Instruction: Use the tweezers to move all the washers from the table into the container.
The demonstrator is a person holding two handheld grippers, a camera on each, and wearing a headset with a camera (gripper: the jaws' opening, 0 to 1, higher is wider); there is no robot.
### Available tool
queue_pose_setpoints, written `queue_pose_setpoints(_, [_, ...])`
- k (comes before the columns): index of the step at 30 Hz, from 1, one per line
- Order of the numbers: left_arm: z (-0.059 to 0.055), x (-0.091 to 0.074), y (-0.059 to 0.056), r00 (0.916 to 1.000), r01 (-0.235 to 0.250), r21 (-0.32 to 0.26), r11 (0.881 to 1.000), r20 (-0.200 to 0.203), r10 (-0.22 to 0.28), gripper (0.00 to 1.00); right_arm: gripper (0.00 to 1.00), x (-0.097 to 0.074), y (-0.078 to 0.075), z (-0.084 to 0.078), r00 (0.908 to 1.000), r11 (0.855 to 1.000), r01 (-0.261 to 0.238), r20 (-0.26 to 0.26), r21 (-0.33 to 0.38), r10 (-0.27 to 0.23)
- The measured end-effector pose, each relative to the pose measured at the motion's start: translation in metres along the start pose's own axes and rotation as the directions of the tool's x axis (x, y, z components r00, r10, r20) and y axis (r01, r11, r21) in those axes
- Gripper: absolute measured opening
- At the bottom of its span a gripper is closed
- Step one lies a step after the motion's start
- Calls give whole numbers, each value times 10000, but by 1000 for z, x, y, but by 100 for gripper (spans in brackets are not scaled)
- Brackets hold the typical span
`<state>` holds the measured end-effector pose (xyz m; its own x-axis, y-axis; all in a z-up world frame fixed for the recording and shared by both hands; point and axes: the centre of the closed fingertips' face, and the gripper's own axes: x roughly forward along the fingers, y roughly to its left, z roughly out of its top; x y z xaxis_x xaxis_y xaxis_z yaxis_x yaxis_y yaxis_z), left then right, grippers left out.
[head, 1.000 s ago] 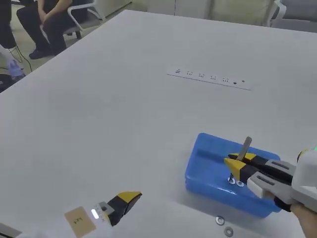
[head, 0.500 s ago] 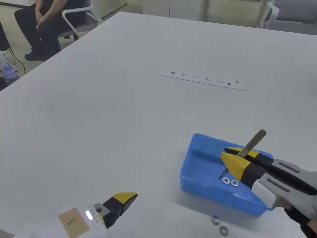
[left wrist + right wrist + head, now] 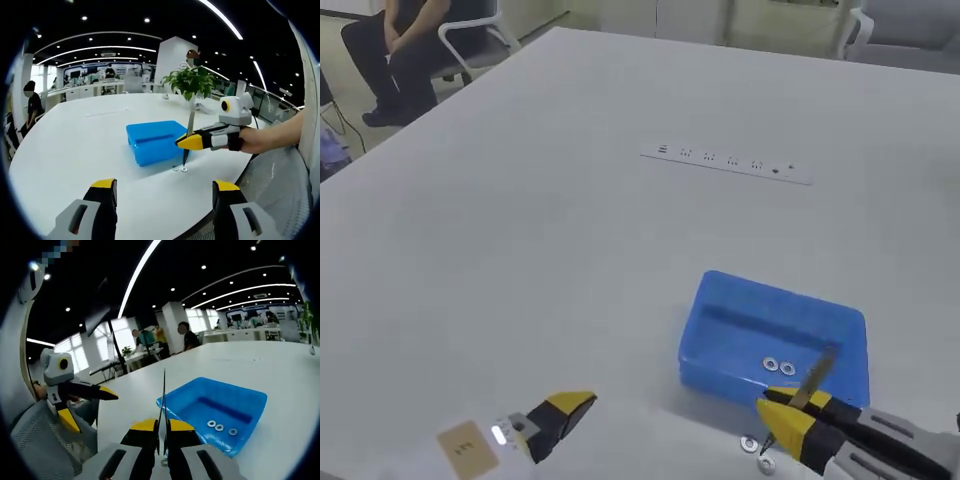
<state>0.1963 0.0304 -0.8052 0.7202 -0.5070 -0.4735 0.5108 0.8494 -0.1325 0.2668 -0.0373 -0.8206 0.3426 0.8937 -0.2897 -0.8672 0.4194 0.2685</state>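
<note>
Near the table's front edge, head view: the right gripper is clamped on the tweezers, its jaws pressed together on the shank.

- Tweezers' long axis: steep, almost upright in the left gripper view. The tips point down at the table and the blunt end points up and away from the person. In the head view the blunt end lies over the container's near wall. In the right gripper view the tweezers show edge-on between the yellow jaw tips.
- Tweezers' tips sit right at two loose washers on the bare table, just in front of the container. Contact with a washer: cannot tell.
- Container: blue, rectangular, open top, flat on the table. Three washers inside, in a short row near one wall.
- Left gripper: jaws wide apart, holding nothing, low over the table, well apart from the container and pointing toward it.
- Far side of the table: a white power strip.
</note>
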Motion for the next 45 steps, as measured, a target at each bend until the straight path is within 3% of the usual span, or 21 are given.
queue_pose_setpoints(5, [1, 0, 1, 10000, -53, -40, 10000, 60, 53, 79, 4, -1, -3, -10, 9998, 9997, 172, -123, 184, -170])
queue_pose_setpoints(7, [1, 0, 1, 10000, -33, -26, 10000, 42, 33, 79, 4, -2, -4, -9, 9997, 9985, 226, 103, 502, -232])
queue_pose_setpoints(8, [0, 0, 1, 10000, -24, -18, 10000, 31, 24, 79, 4, -2, -5, -11, 9996, 9973, 285, -19, 676, -284])
queue_pose_setpoints(15, [1, 0, 0, 10000, -21, 3, 10000, 66, 21, 79, 4, -2, -4, -10, 9996, 9980, 268, 43, 580, -271])
queue_pose_setpoints(20, [2, 0, 0, 9999, -58, 2, 10000, 85, 58, 78, 4, -3, 8, -13, 9995, 9962, -40, -324, -871, 12])
queue_pose_setpoints(22, [2, 0, 0, 9999, -60, 28, 10000, 95, 60, 78, 4, -5, 12, -15, 9976, 9861, -129, -686, -1654, 15])
queue_pose_setpoints(24, [2, 0, -1, 9999, -52, 23, 10000, 103, 52, 78, 5, -6, 15, -17, 9950, 9804, -221, -997, -1958, 25])
queue_pose_setpoints(28, [2, 0, -1, 10000, -38, 58, 10000, 92, 38, 78, 5, -6, 22, -19, 9899, 9742, -434, -1413, -2213, 120])
queue_pose_setpoints(33, [2, 0, -2, 10000, -28, 75, 10000, 95, 28, 78, 6, -6, 25, -19, 9872, 9748, -517, -1583, -2171, 172])
queue_pose_setpoints(42, [2, 0, -1, 9999, -42, 88, 10000, 99, 41, 78, 5, -8, 23, -12, 9889, 9765, -411, -1480, -2114, 95])
queue_pose_setpoints(45, [2, 0, -1, 9999, -69, 120, 9999, 81, 68, 78, 0, -6, 22, -24, 9783, 9663, -659, -2066, -2489, 135])
